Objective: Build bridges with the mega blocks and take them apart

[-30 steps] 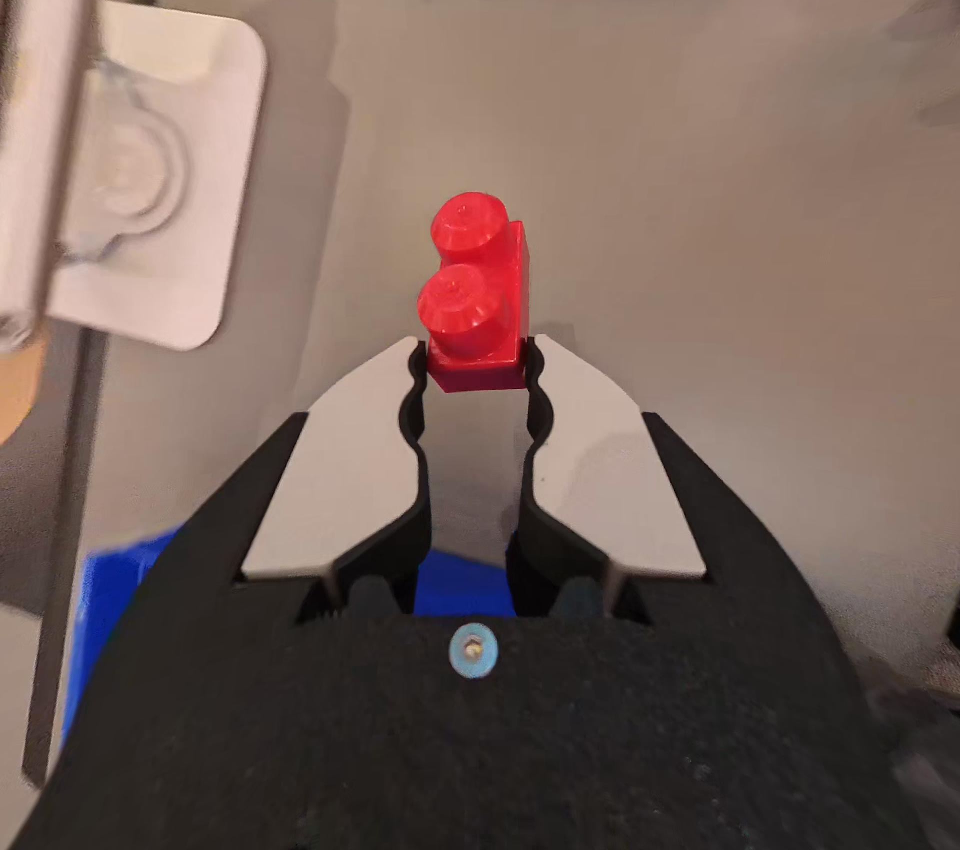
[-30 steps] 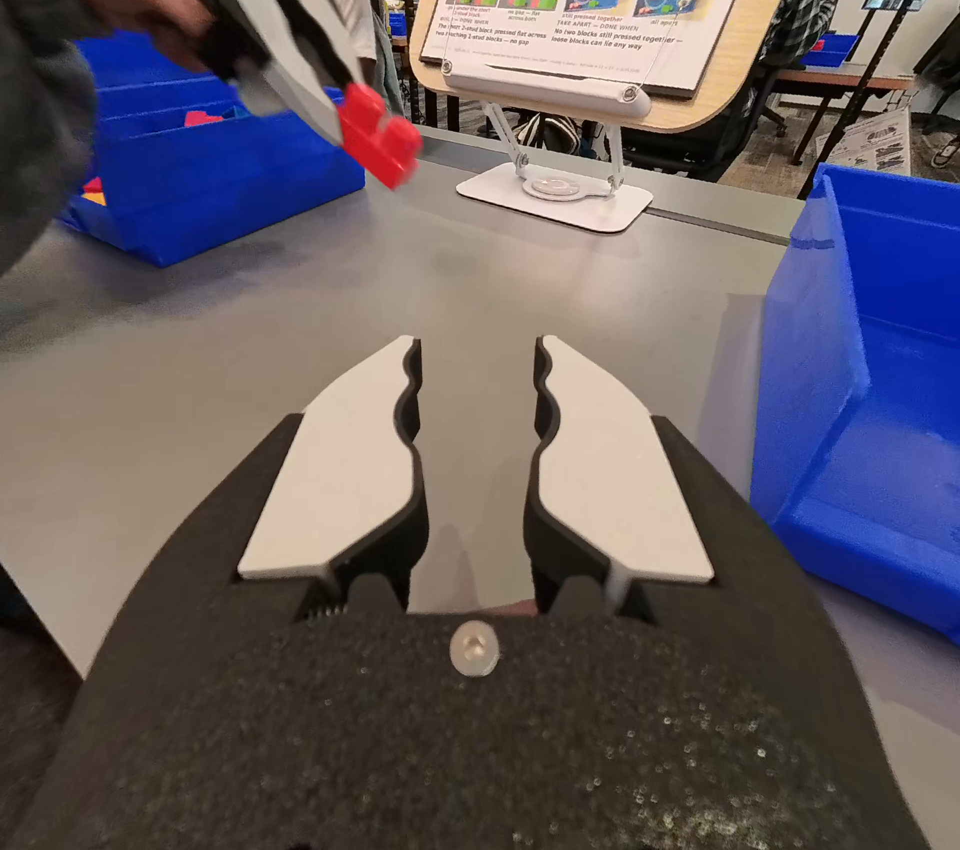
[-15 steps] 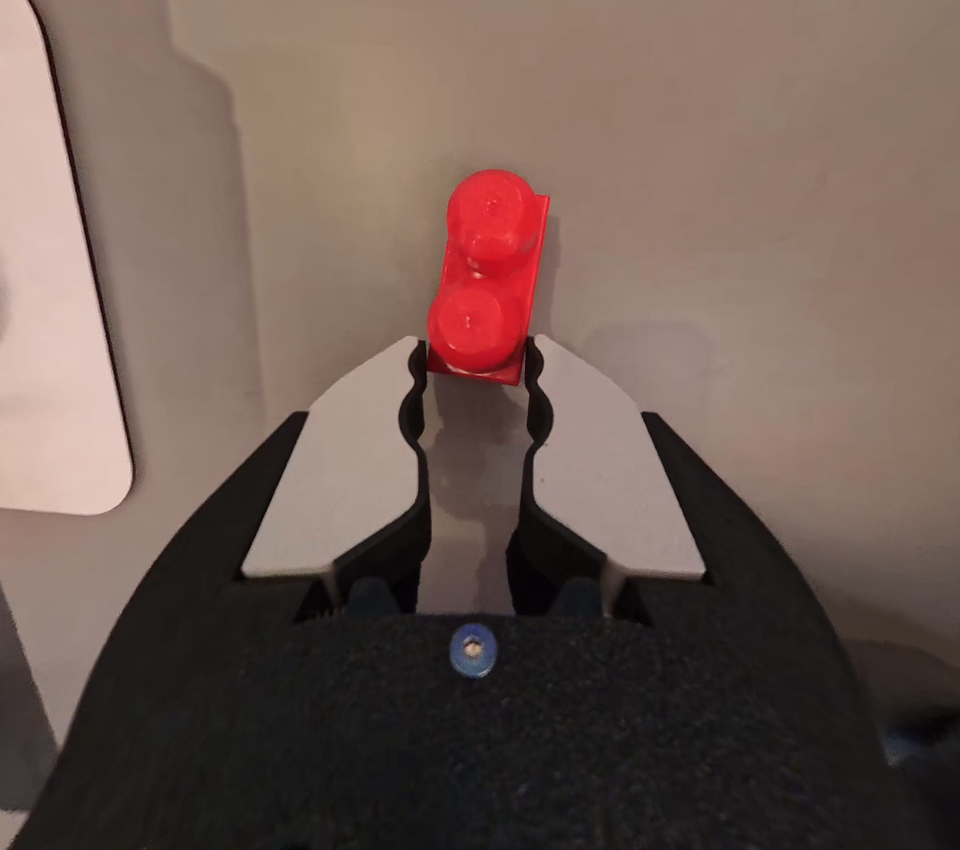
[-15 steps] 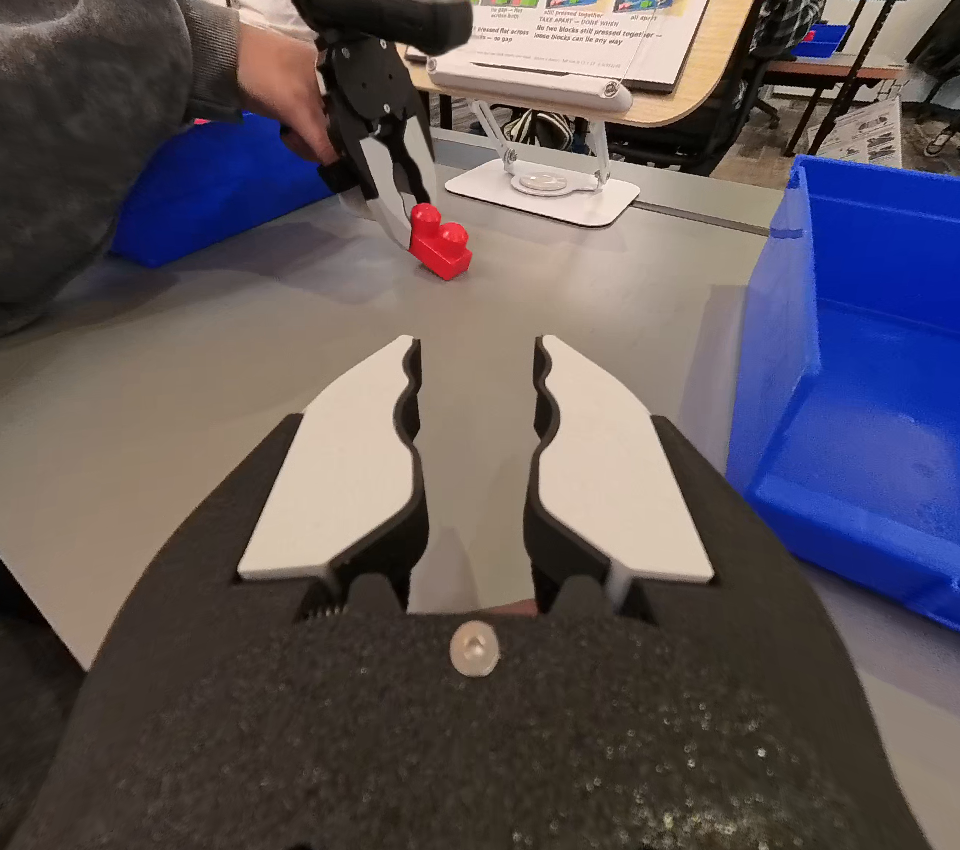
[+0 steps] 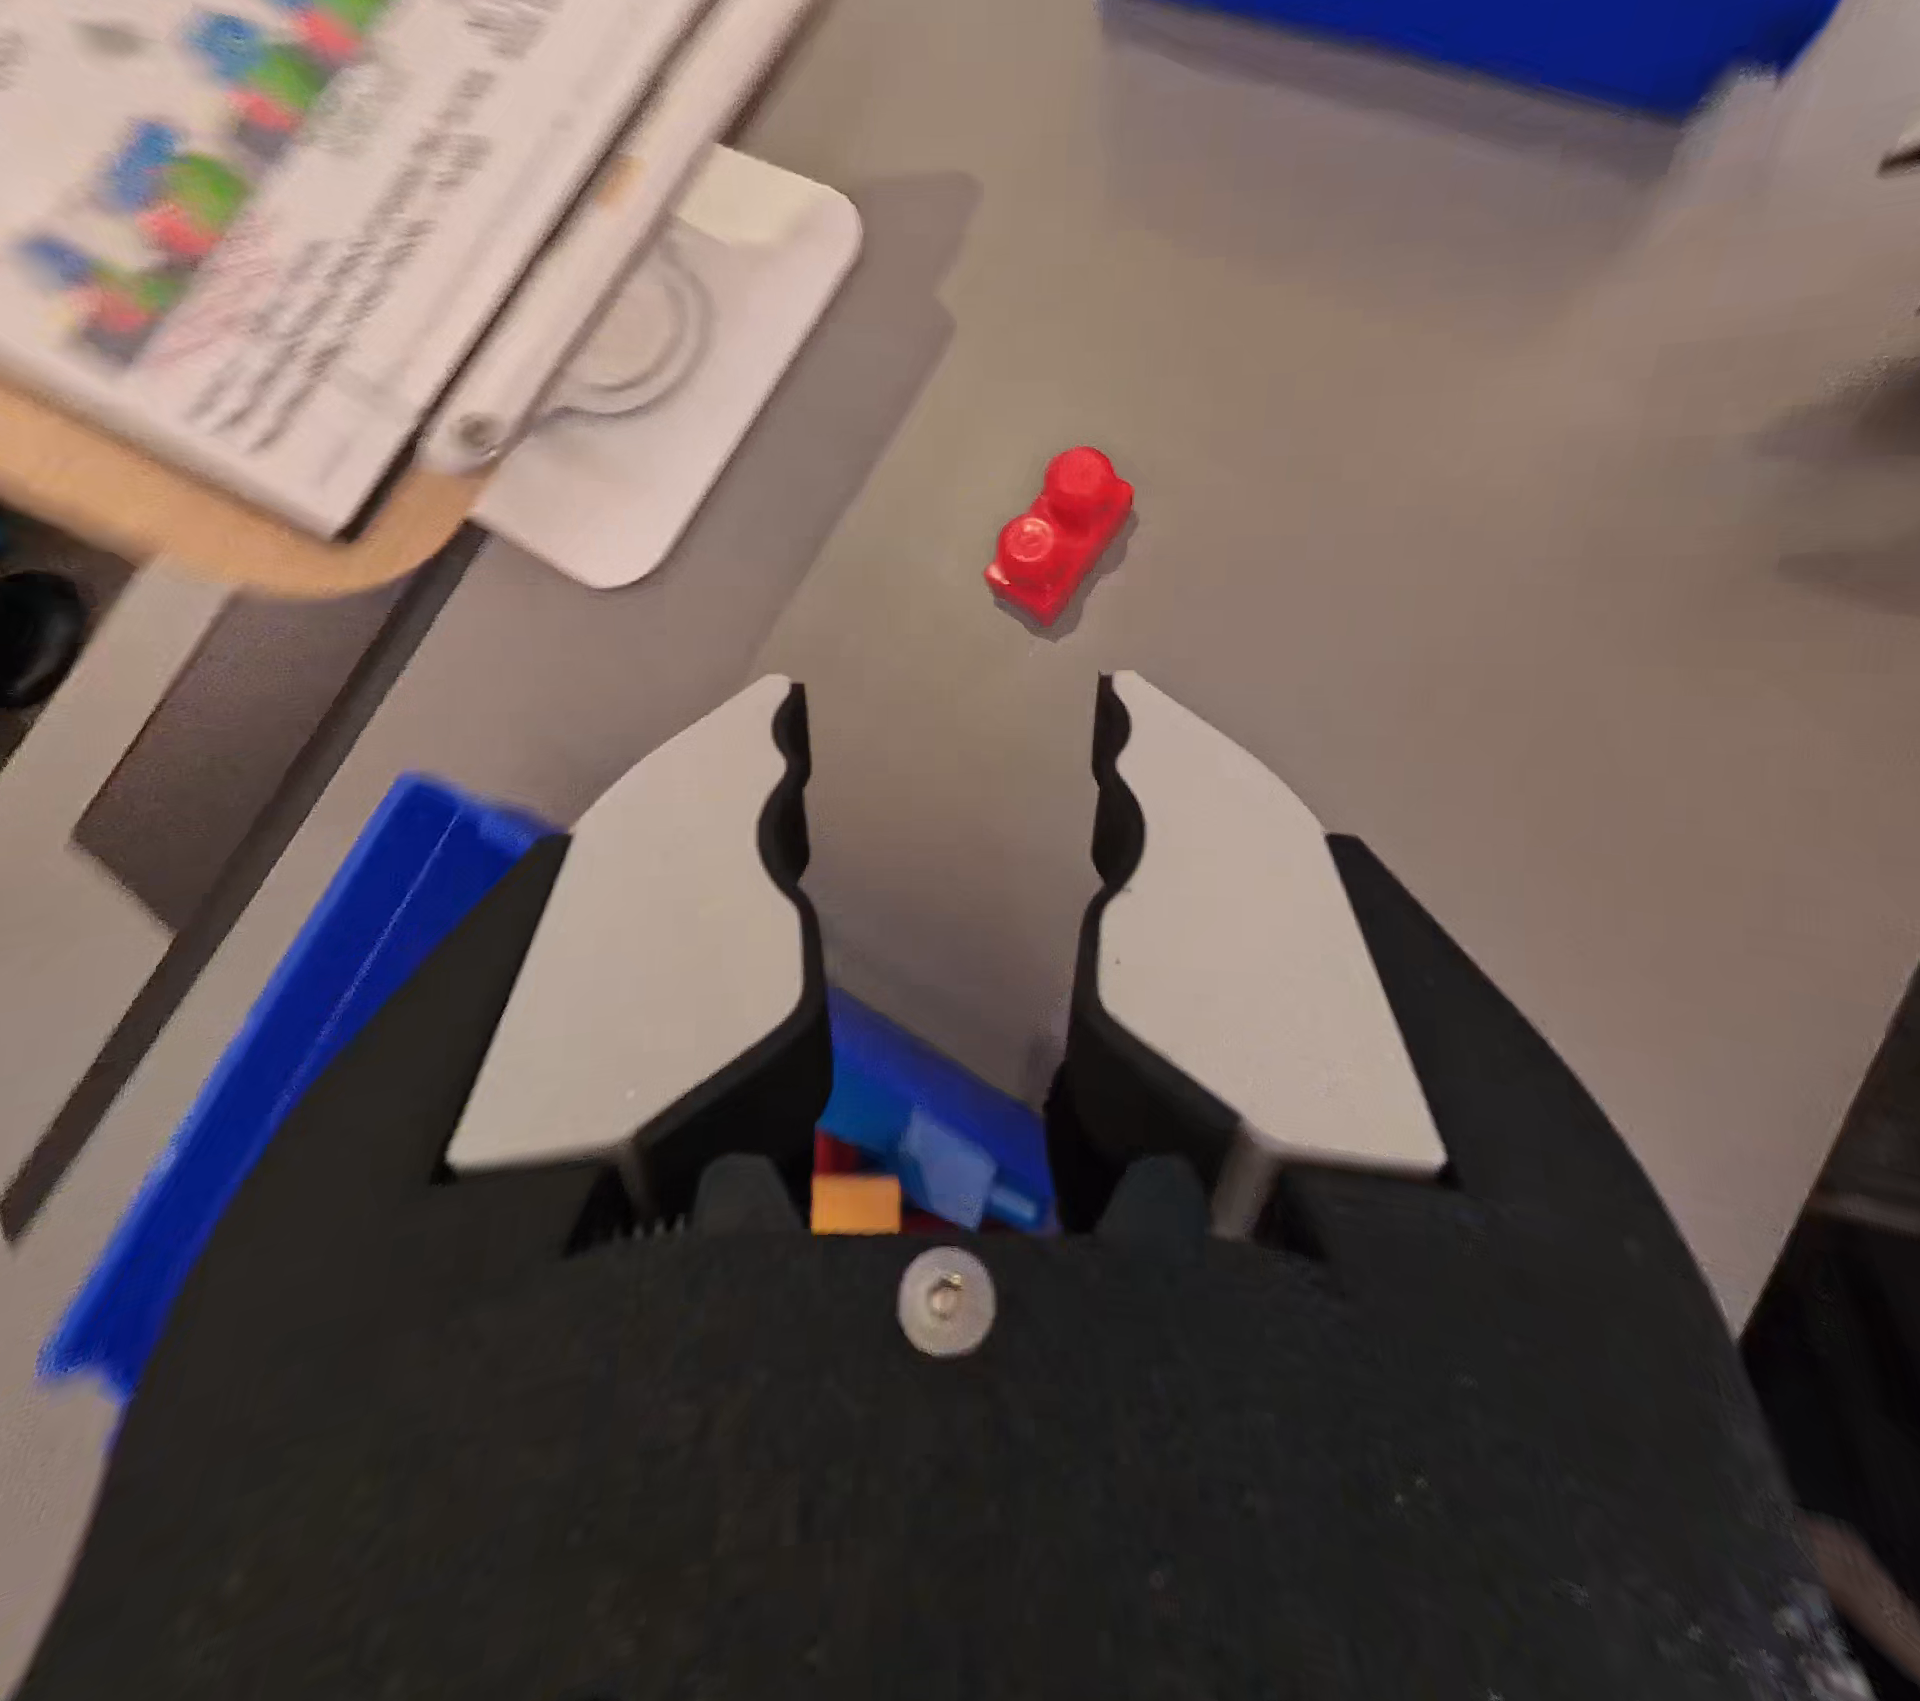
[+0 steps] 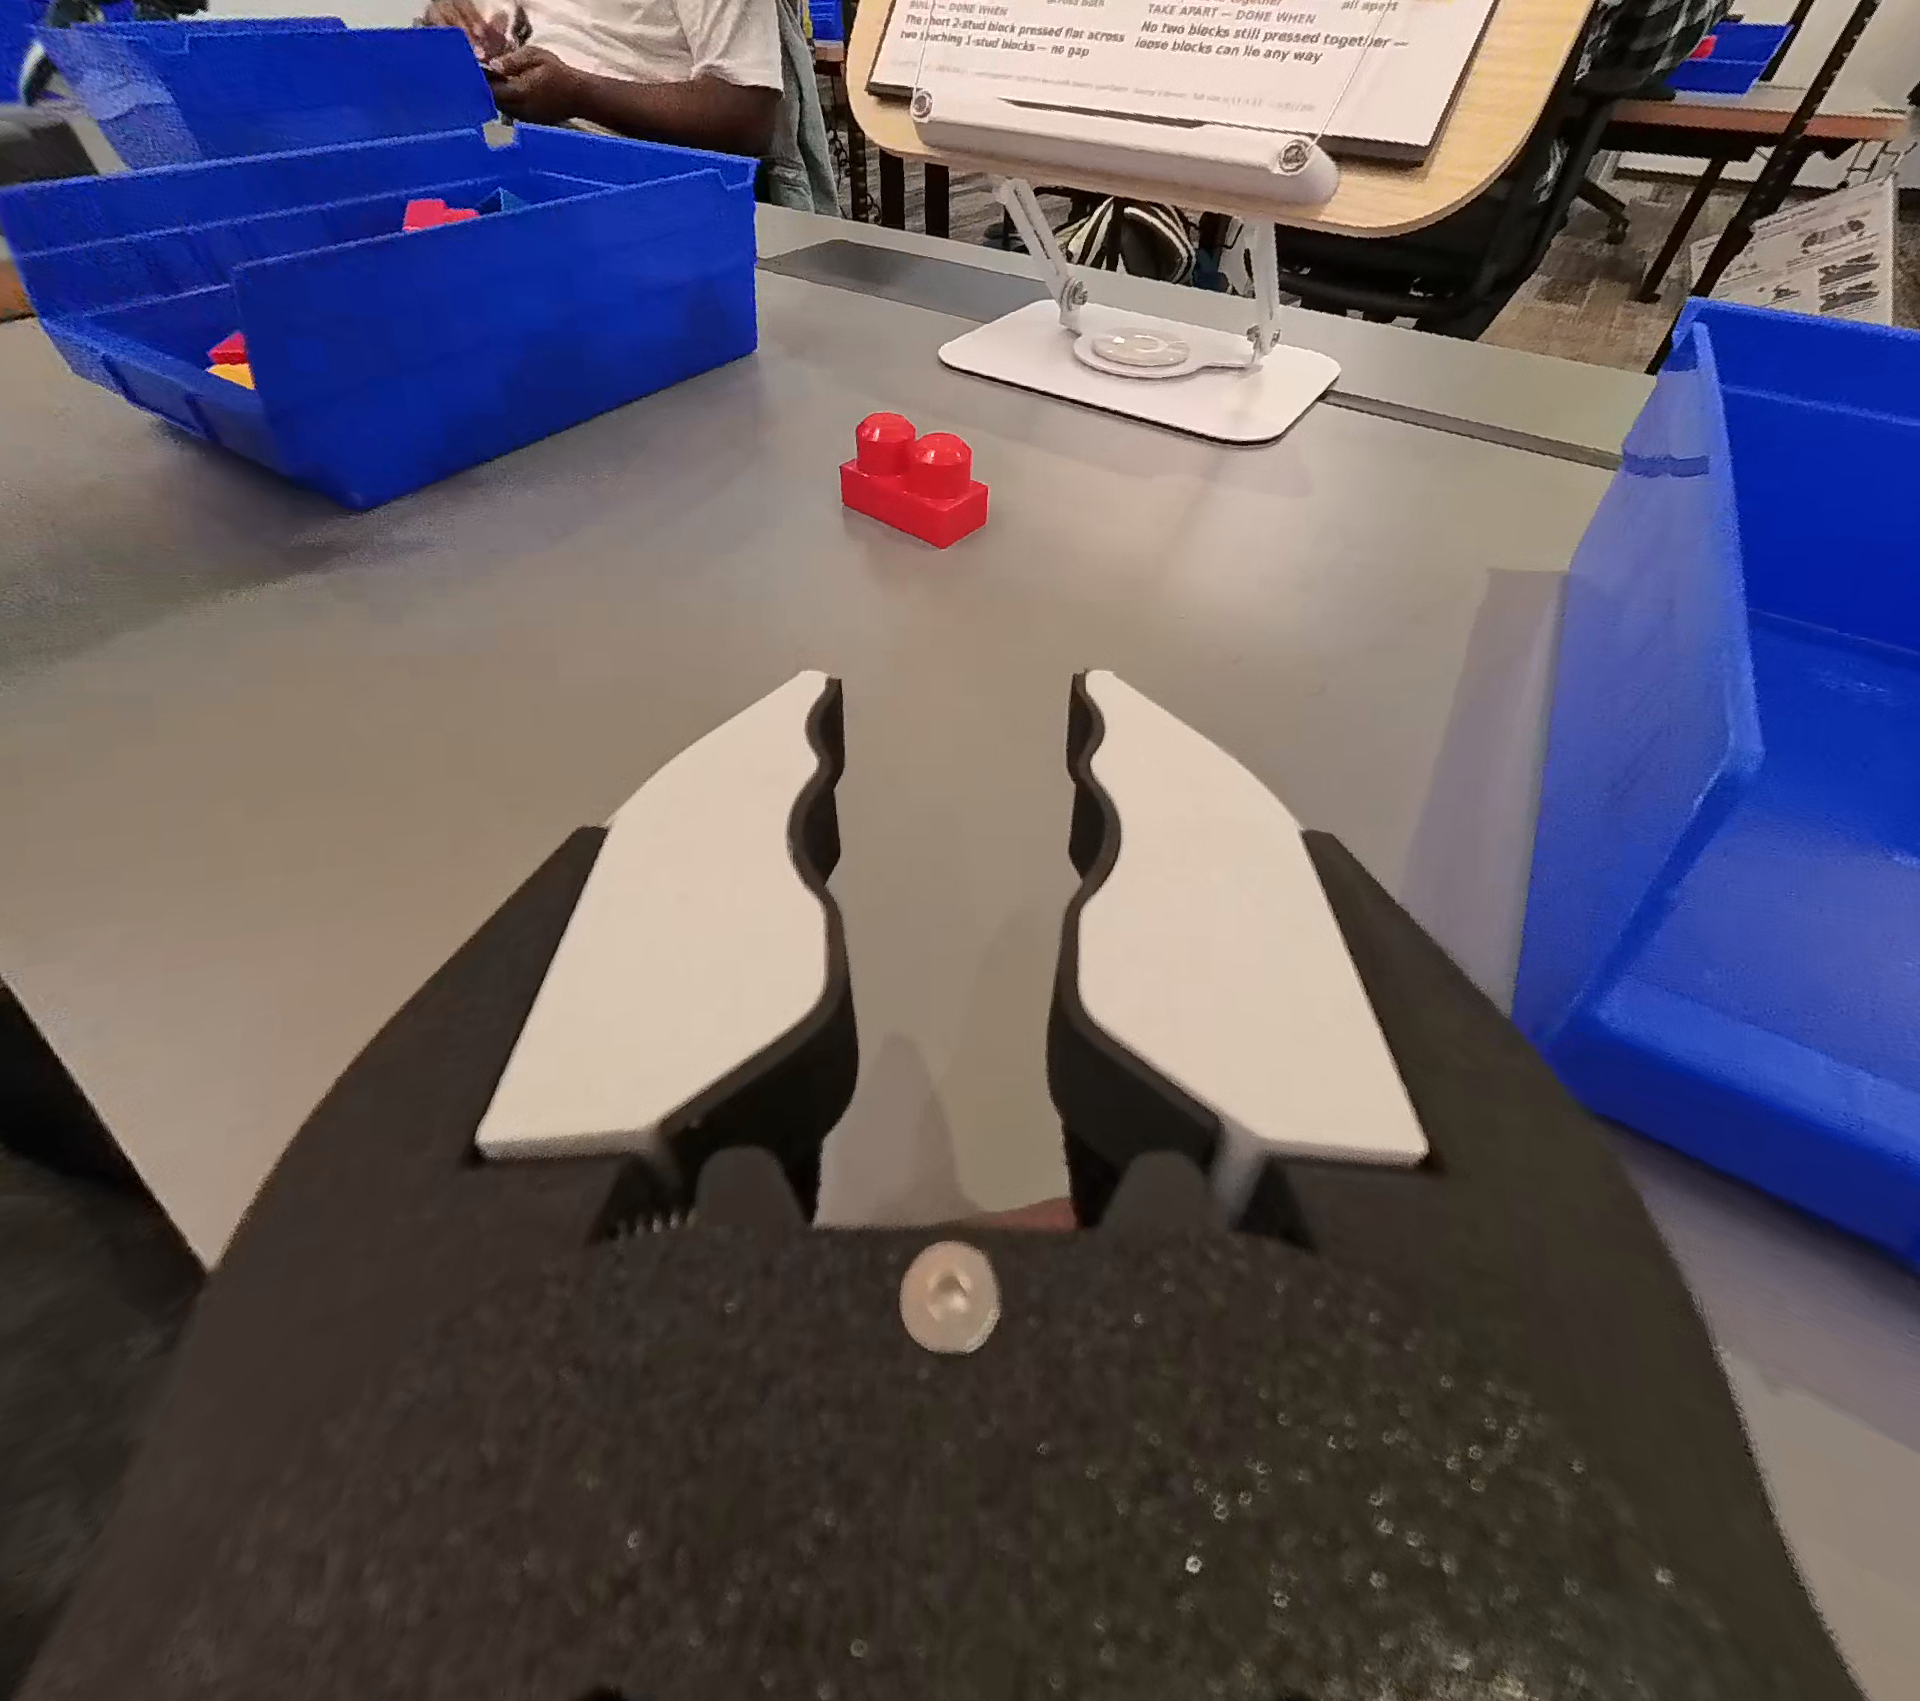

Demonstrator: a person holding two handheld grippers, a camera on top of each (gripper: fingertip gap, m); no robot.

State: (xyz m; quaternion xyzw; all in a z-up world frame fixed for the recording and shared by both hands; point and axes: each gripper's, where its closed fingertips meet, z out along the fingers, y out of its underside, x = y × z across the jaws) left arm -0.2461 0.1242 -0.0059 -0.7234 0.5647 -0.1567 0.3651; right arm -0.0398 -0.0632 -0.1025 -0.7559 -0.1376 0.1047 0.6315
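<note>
A red two-stud block (image 6: 914, 488) stands studs up on the grey table (image 6: 416, 716), alone in the middle. It also shows in the left wrist view (image 5: 1060, 537), ahead of and below my left gripper (image 5: 945, 685), which is open, empty and raised above the near corner of a blue bin (image 5: 312, 1007). My right gripper (image 6: 954, 680) is open and empty, low over the table, well short of the block. The blue bin on the left (image 6: 499, 342) holds several loose blocks, red and yellow among them.
An instruction board on a white stand (image 6: 1143, 363) sits behind the block; it shows blurred in the left wrist view (image 5: 665, 342). A second blue bin (image 6: 1766, 820) stands at the right, with nothing showing inside. People sit at tables behind. The grippers' ends are close to 30 cm from one another.
My left gripper let go of the red block on the table, opened, and pulled up and back over the left bin. My right gripper stayed open and nearly still.
</note>
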